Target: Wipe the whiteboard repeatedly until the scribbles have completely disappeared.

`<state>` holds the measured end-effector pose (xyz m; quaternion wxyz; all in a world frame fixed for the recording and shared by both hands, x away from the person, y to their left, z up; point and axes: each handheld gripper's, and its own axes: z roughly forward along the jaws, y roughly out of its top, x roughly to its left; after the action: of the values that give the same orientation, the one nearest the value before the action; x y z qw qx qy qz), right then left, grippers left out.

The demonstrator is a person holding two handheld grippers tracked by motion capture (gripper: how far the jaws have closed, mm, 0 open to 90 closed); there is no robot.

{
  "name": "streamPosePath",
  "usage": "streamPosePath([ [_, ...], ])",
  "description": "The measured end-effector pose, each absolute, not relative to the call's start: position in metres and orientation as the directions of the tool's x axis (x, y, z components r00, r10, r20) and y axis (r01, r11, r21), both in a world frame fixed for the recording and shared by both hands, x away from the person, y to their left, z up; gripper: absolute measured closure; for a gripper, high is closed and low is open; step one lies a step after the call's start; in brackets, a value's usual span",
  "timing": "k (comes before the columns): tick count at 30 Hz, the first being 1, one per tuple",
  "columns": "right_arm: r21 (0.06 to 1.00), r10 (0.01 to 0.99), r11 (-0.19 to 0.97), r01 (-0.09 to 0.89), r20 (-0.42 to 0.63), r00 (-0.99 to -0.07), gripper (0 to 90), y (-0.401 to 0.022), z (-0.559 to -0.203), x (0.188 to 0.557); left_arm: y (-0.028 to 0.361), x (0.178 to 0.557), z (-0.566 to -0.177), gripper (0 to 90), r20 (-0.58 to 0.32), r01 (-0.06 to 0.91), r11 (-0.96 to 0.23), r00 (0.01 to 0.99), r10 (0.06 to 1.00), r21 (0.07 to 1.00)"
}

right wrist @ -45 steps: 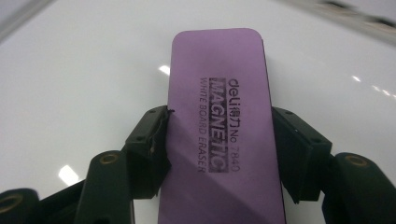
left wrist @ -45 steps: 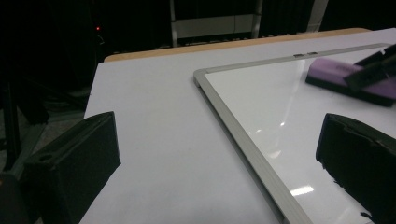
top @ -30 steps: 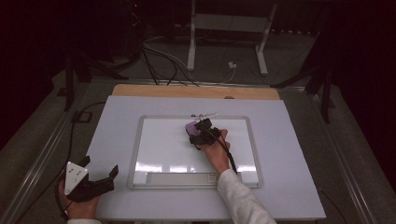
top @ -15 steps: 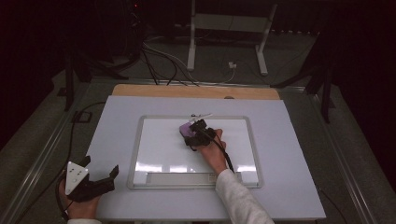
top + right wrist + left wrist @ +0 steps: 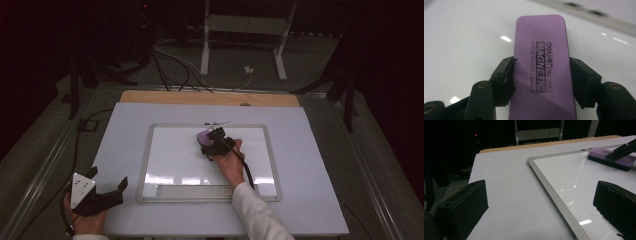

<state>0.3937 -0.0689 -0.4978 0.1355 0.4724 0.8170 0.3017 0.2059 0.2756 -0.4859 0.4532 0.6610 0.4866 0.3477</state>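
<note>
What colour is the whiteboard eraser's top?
Purple, with dark printed lettering; the eraser shows best in the right gripper view.

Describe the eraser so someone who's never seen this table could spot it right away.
A silver-framed whiteboard lies flat in the middle of the pale table. Near its far edge, just right of centre, the eraser rests on the white surface, clamped in the right tool. It is the one purple thing there: a flat rounded block printed "MAGNETIC WHITE BOARD ERASER".

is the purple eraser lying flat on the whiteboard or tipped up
Flat: the purple eraser lies label-up on the whiteboard, with the right gripper clamping its long sides.
</note>
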Motion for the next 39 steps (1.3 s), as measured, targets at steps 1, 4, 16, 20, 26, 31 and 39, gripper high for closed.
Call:
streamPosePath([
  [1,0.622,0.840,0.389,0.679,0.062,-0.538,40.9,-0.063,-0.498,0.388,0.275,0.206,-0.486,0.4,0.020,0.327,-0.117,0.286,0.958,0.938],
  [4,0.622,0.800,0.439,0.648,0.058,-0.597,40.9,-0.048,-0.497,0.375,0.274,0.206,-0.485,0.4,0.024,0.327,-0.122,0.290,0.957,0.937],
  [16,0.626,0.888,0.331,0.706,0.047,-0.458,40.9,-0.086,-0.498,0.389,0.276,0.205,-0.486,0.4,0.022,0.328,-0.119,0.286,0.958,0.937],
  [20,0.620,0.921,0.314,0.719,-0.017,-0.388,41.0,-0.099,-0.495,0.391,0.275,0.206,-0.486,0.4,0.025,0.330,-0.124,0.288,0.957,0.936],
  [26,0.636,0.923,0.319,0.703,-0.040,-0.382,40.9,-0.110,-0.489,0.385,0.275,0.207,-0.487,0.4,0.023,0.333,-0.122,0.285,0.958,0.935],
  [31,0.663,0.919,0.304,0.684,-0.016,-0.393,40.9,-0.115,-0.478,0.376,0.276,0.207,-0.487,0.4,0.021,0.332,-0.119,0.284,0.959,0.936],
  [39,0.687,0.916,0.296,0.664,-0.007,-0.402,40.9,-0.125,-0.465,0.364,0.275,0.207,-0.487,0.4,0.026,0.334,-0.126,0.289,0.957,0.934],
])
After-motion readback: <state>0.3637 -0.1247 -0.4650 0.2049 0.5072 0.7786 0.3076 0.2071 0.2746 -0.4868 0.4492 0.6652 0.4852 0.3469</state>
